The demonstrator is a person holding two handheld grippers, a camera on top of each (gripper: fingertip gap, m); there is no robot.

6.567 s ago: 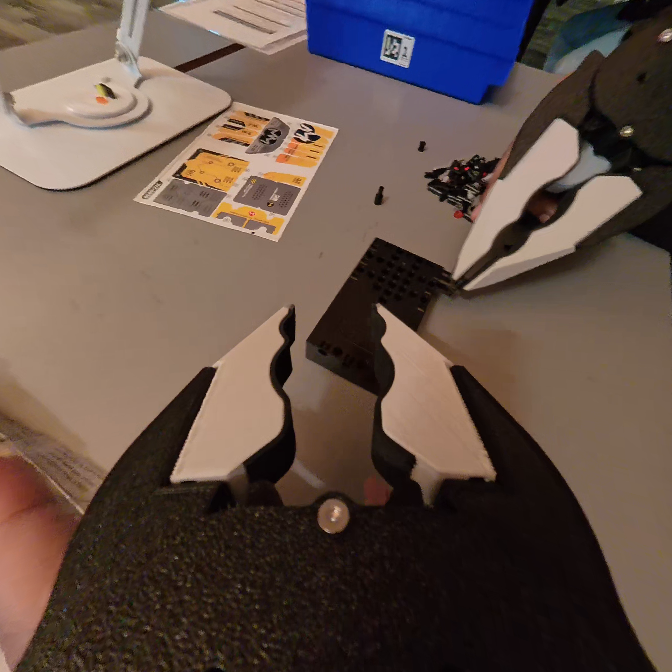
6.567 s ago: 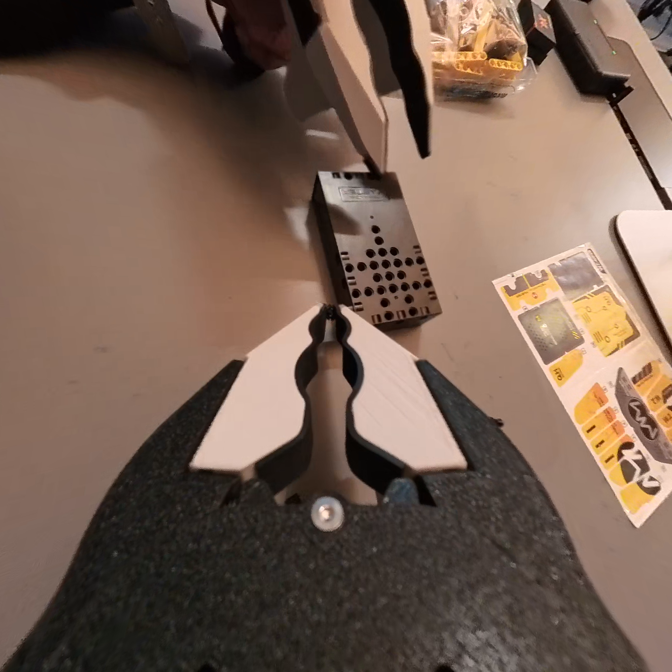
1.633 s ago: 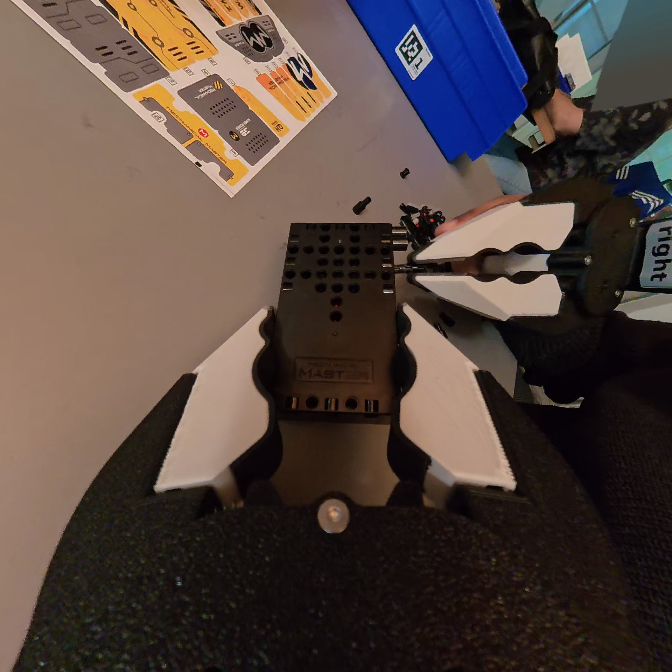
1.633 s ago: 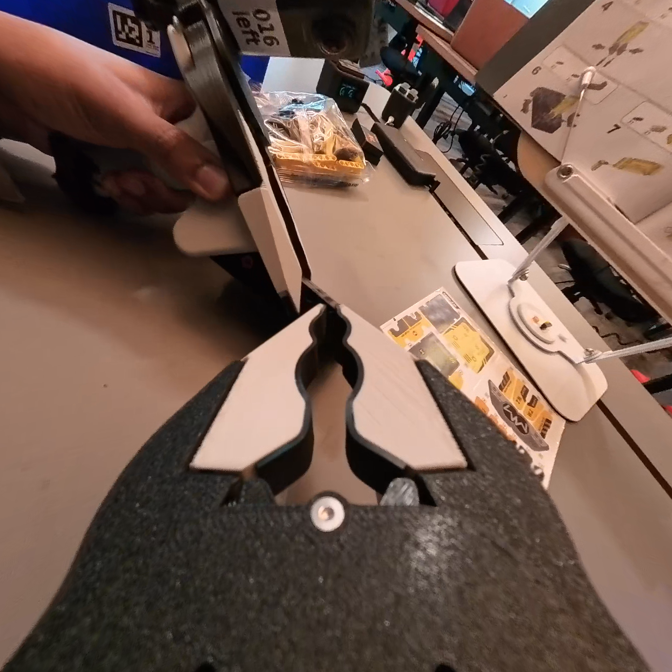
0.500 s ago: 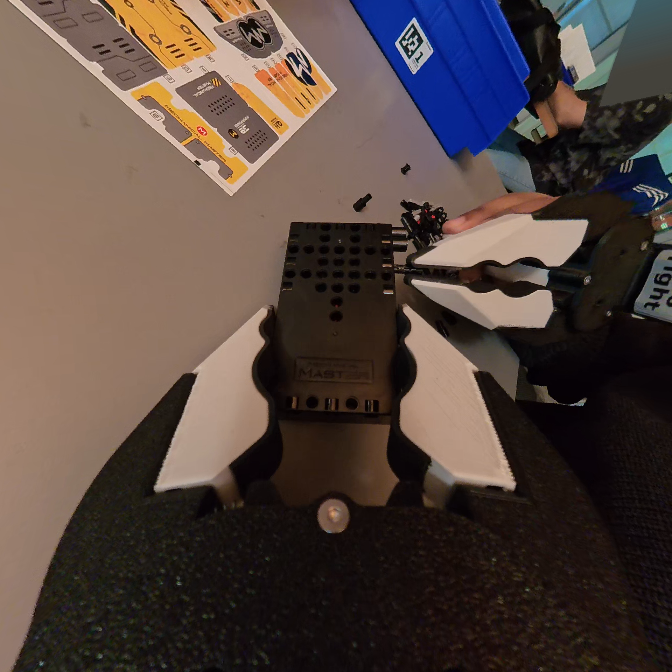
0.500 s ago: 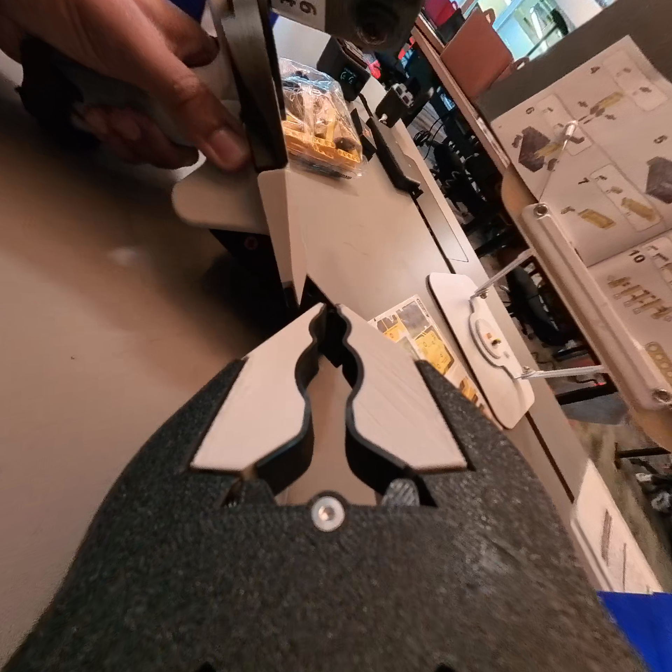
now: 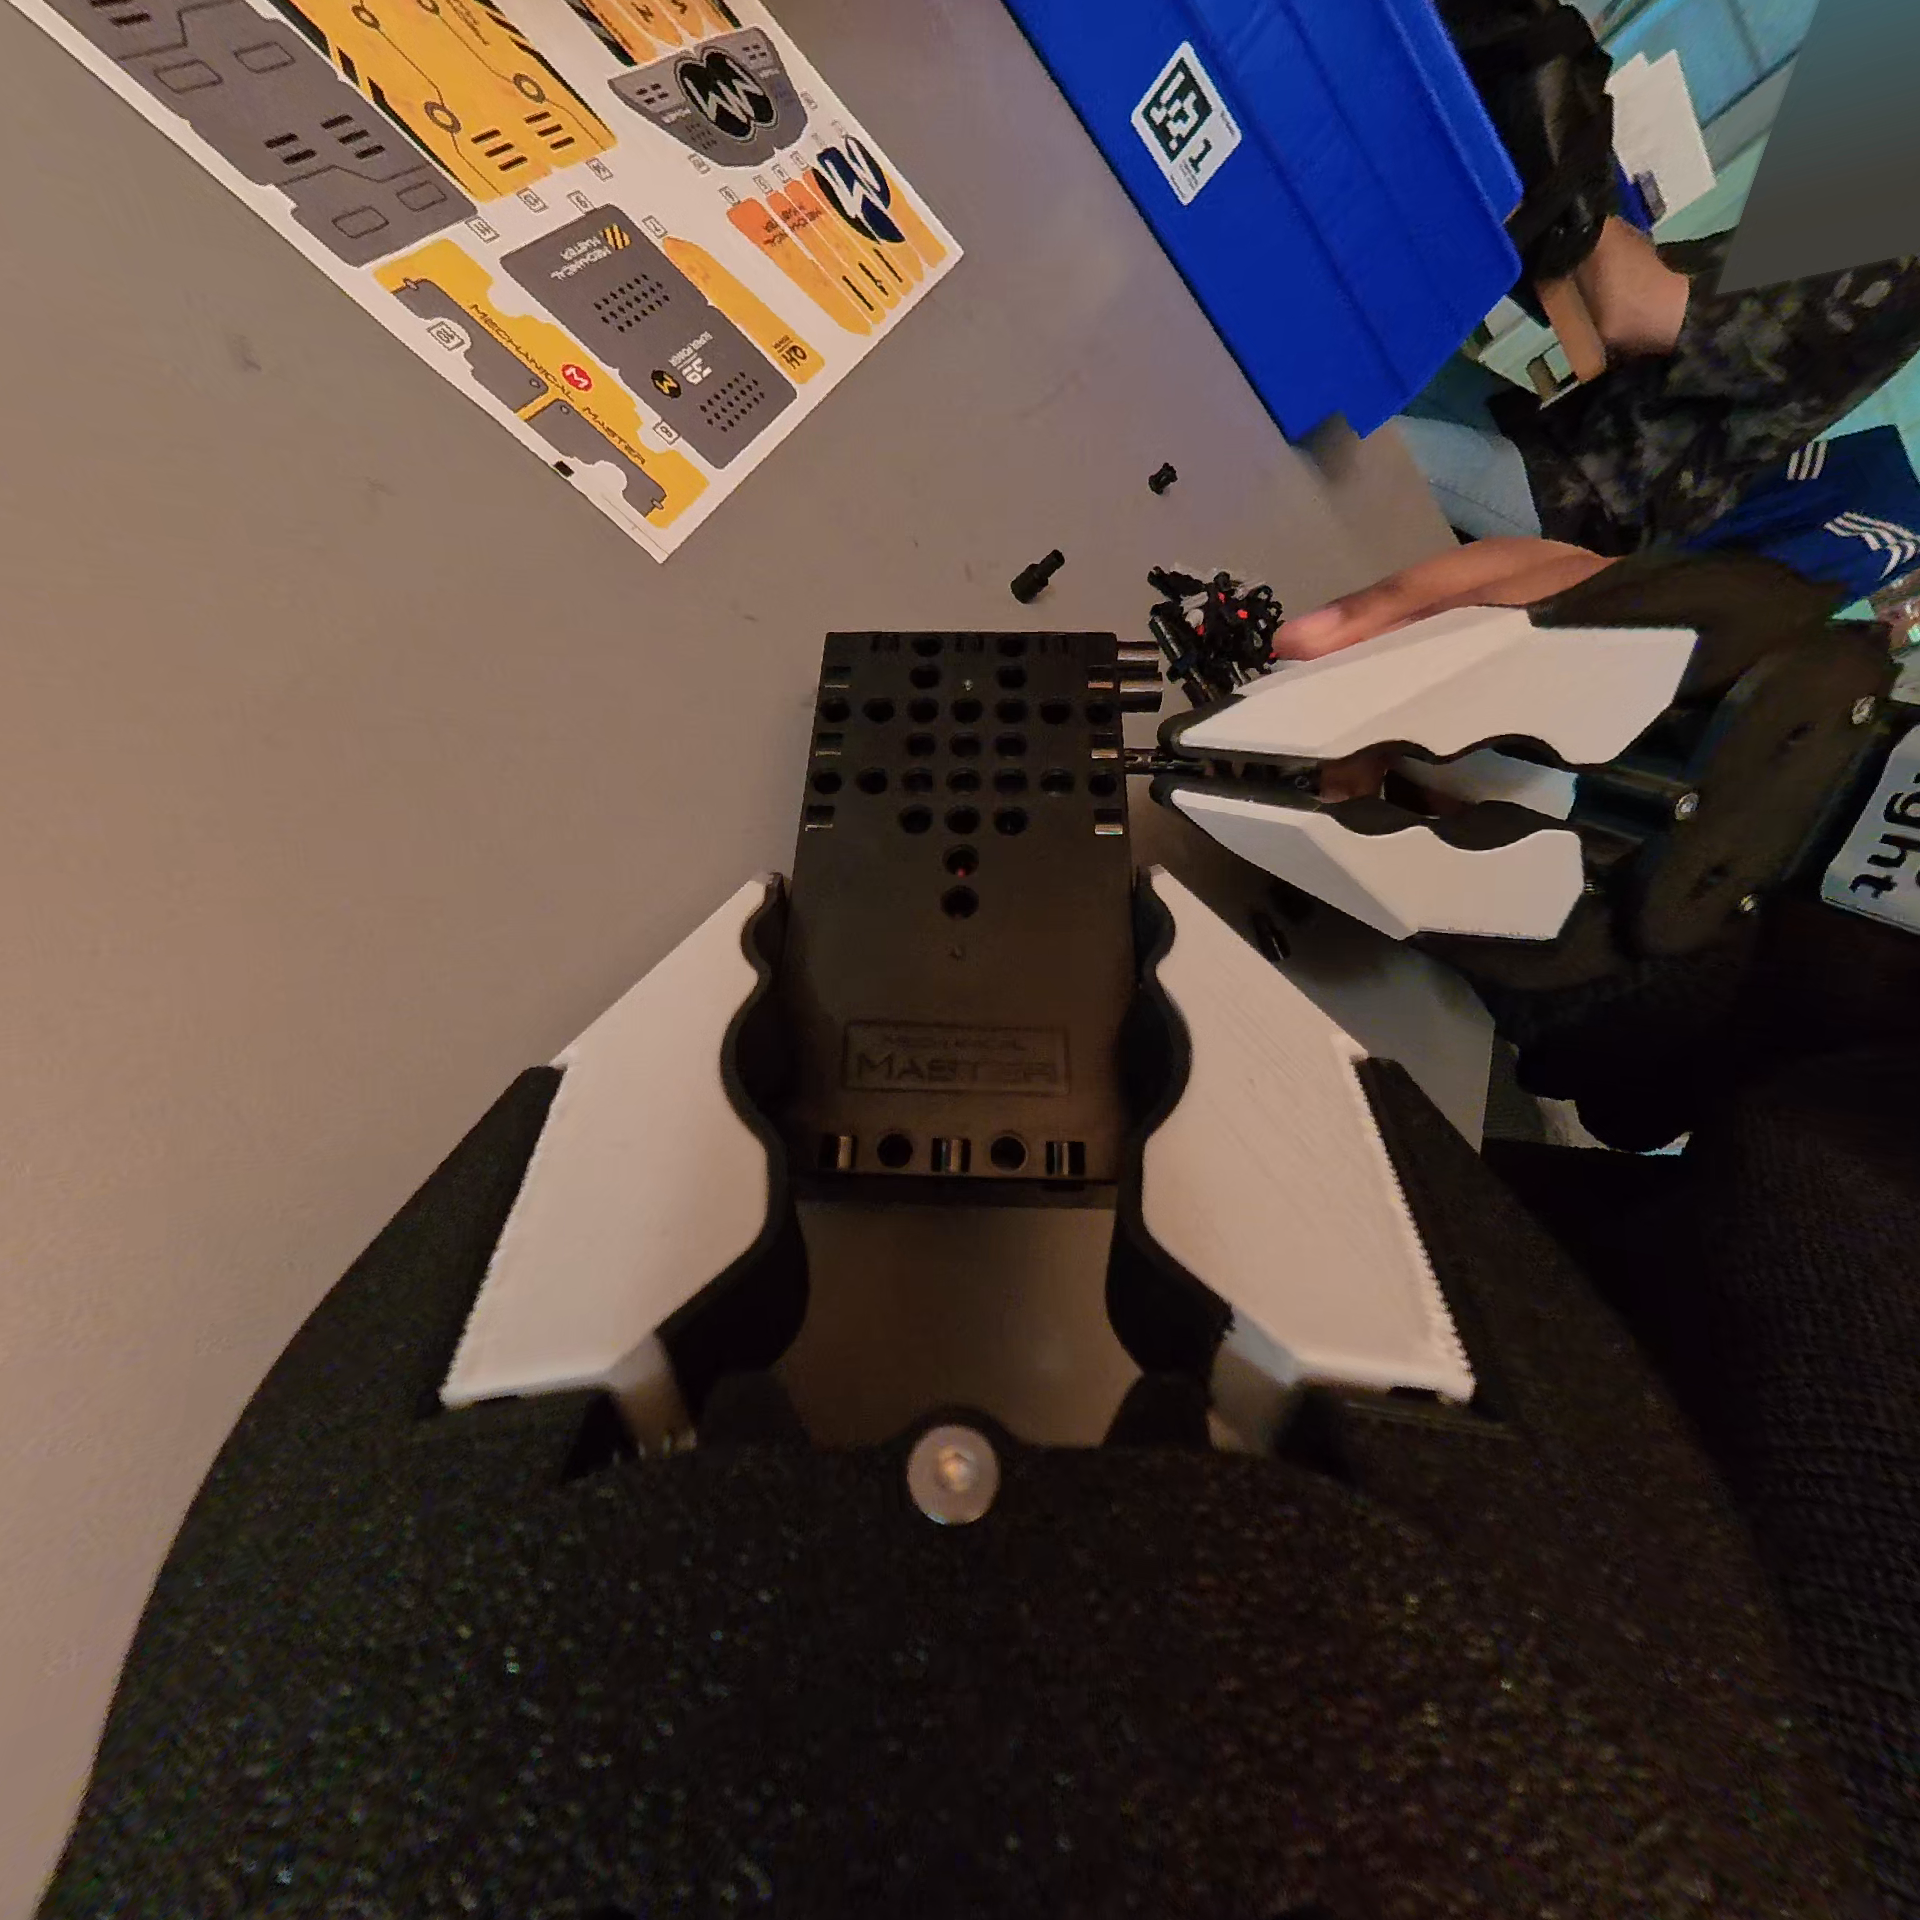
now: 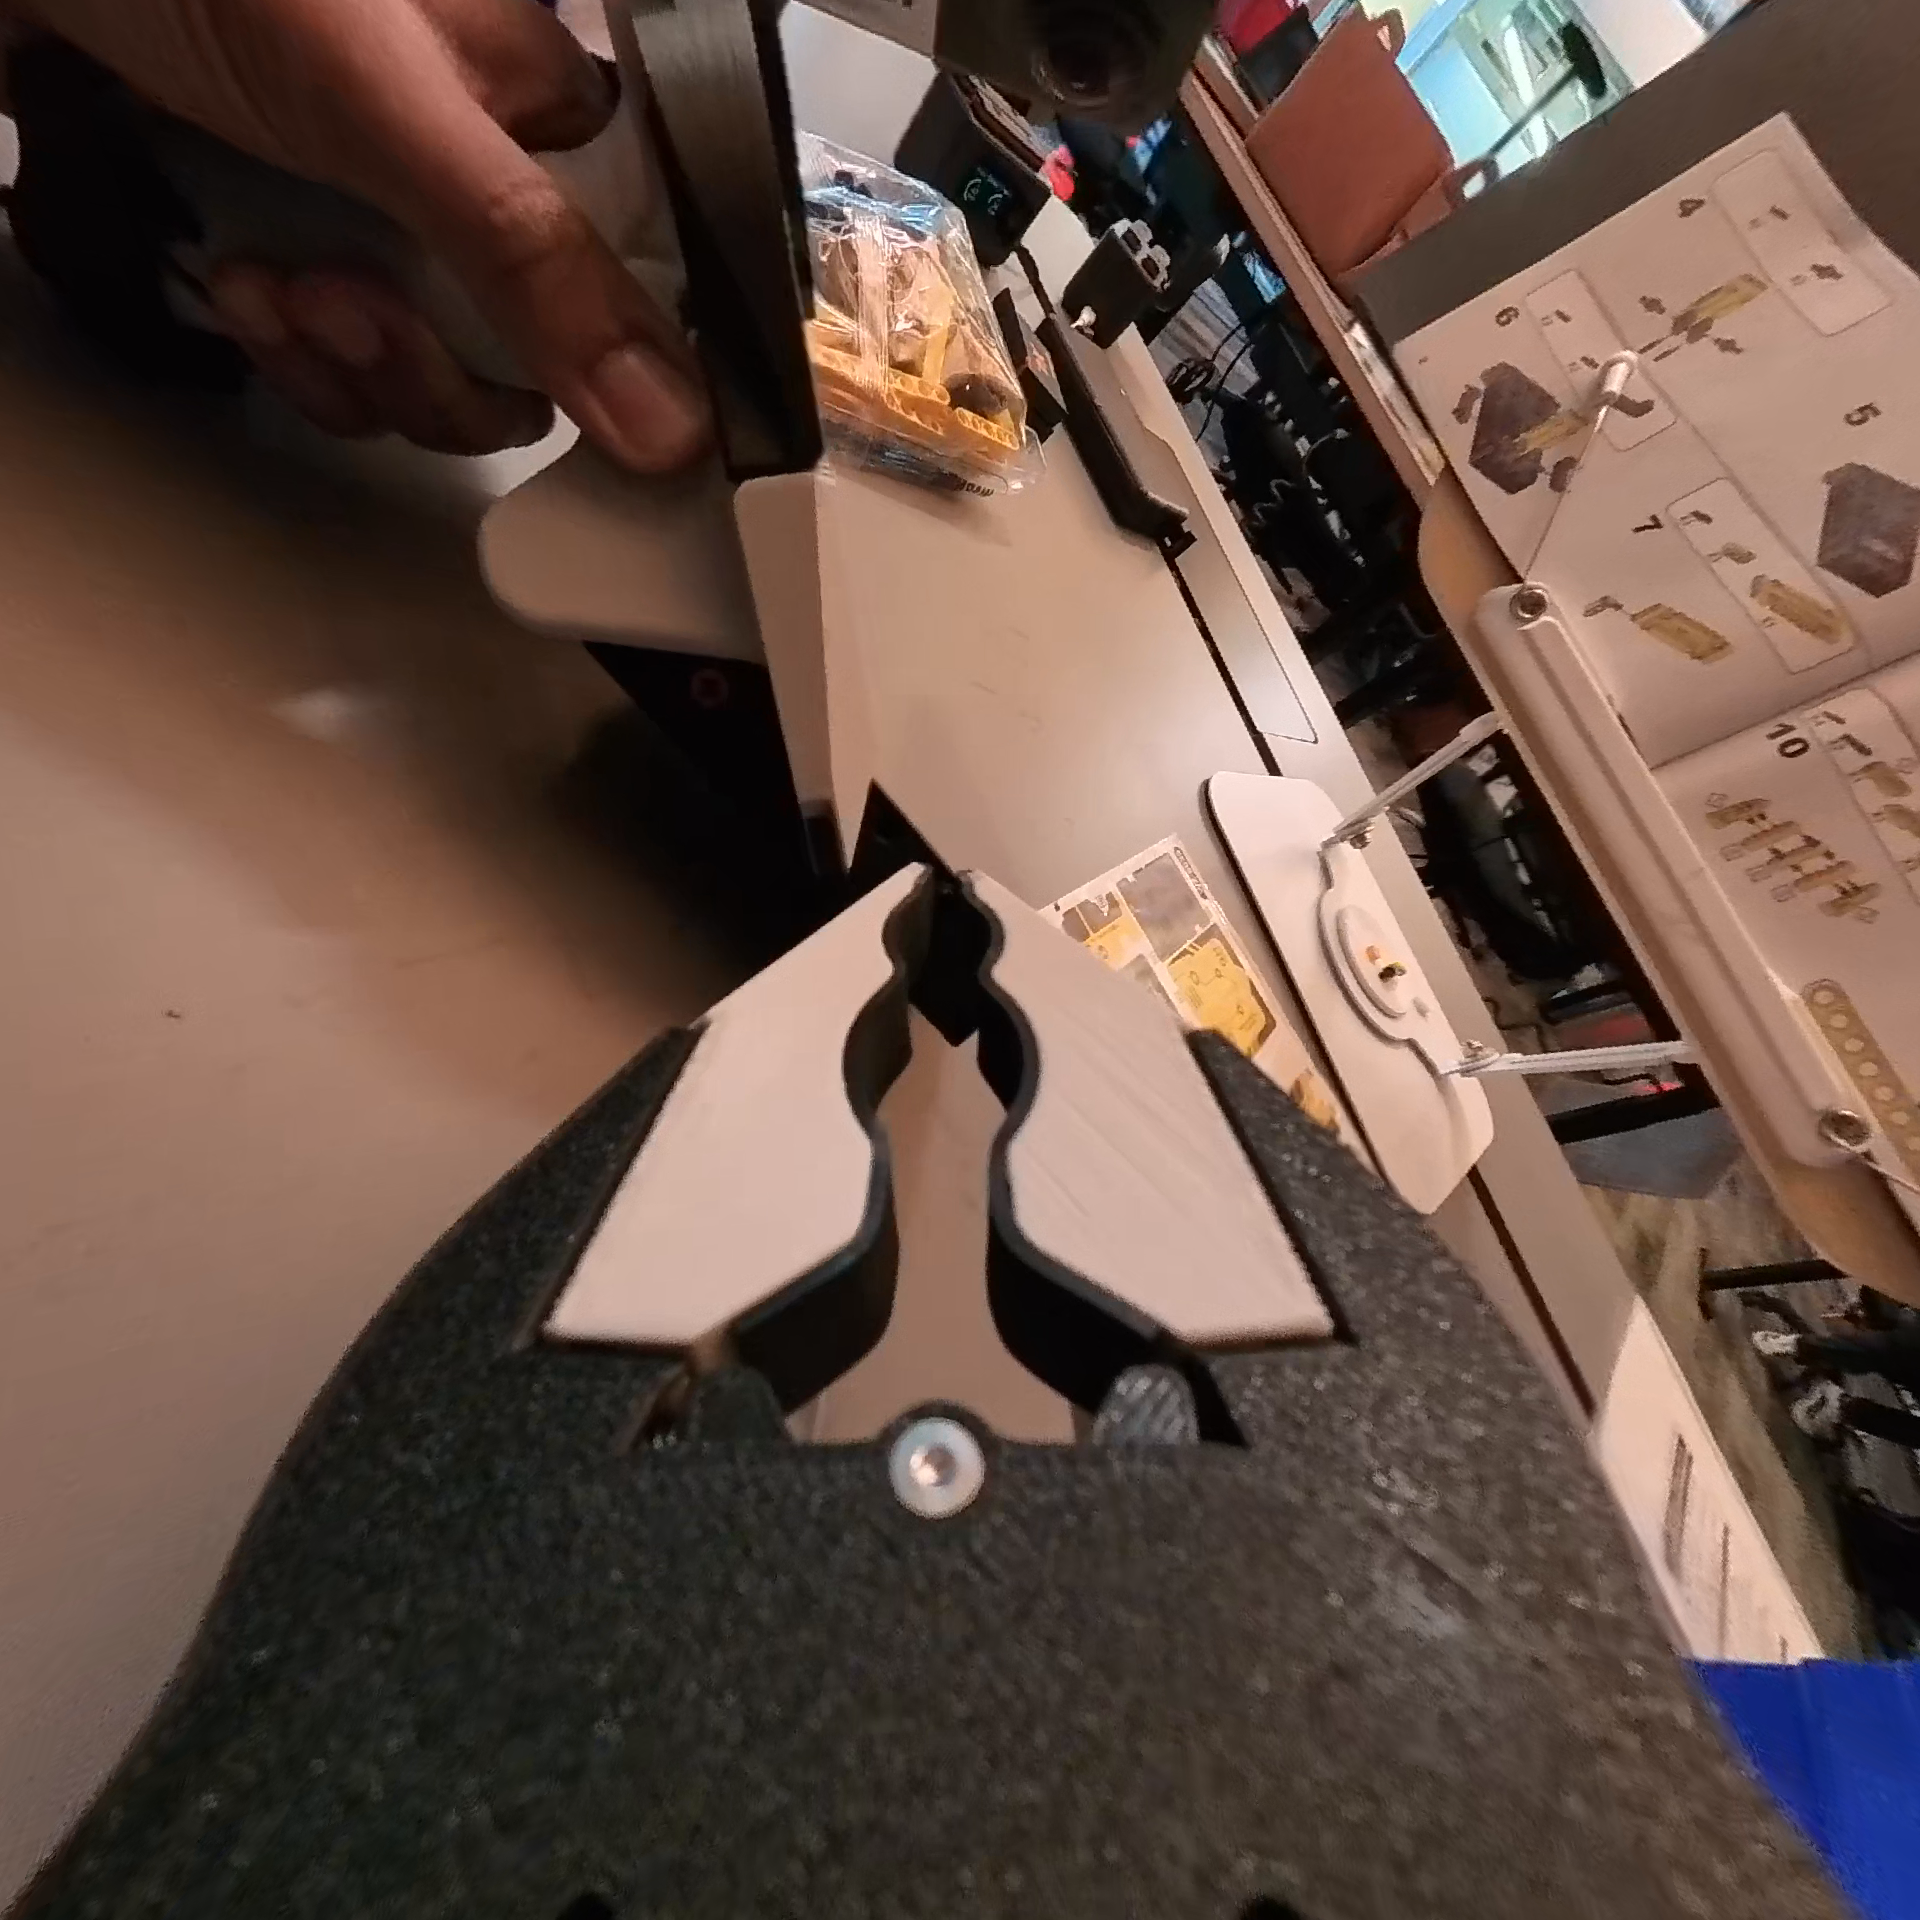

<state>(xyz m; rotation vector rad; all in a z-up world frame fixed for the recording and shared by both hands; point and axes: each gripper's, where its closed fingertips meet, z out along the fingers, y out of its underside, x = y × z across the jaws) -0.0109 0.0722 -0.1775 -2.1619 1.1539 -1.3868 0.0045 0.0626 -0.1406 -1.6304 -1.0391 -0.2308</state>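
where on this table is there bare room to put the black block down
Bare grey table lies left of the black block, below the sticker sheet. A narrower strip runs between that sheet and the blue bin. It is crowded to the block's right: the right gripper, a pile of small black parts and loose pins.

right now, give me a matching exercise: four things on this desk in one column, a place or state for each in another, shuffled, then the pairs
Things:
1. black perforated block
2. small black pin
3. blue bin
4. sticker sheet

Places or states:
A. pinched in the right tongs, at the block's side
B. flat on the grey table, far left
C. clamped in the left tongs
D. far right edge, bearing a square tag

Pairs: 1-C, 2-A, 3-D, 4-B
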